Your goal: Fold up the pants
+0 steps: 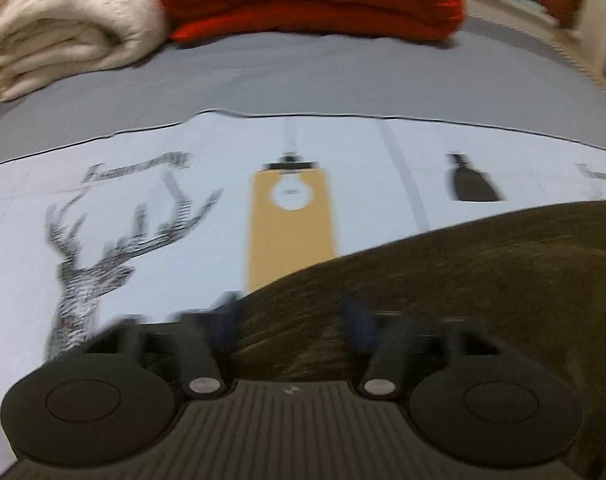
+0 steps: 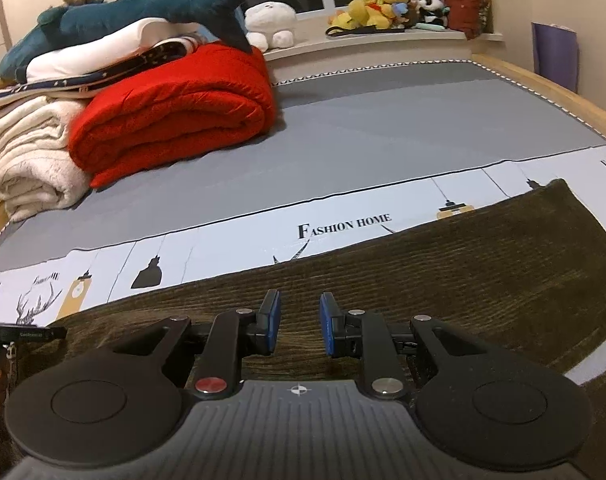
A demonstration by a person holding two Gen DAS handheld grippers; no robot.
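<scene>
Brown pants (image 2: 443, 276) lie flat across printed bedsheet (image 2: 231, 240), seemingly unfolded; folds remain. Right gripper (image 2: 299, 322) spread above cloth, empty. Left gripper (image 1: 291, 320) blurred, grip unclear.

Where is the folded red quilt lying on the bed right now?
In the right wrist view, the folded red quilt lies far left on the grey sheet, beside the cream fleece blanket, under a blue plush shark.

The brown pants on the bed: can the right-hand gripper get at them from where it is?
Probably yes. The right gripper hangs just over the brown pants, jaws apart, with nothing between the pads and the cloth.
</scene>
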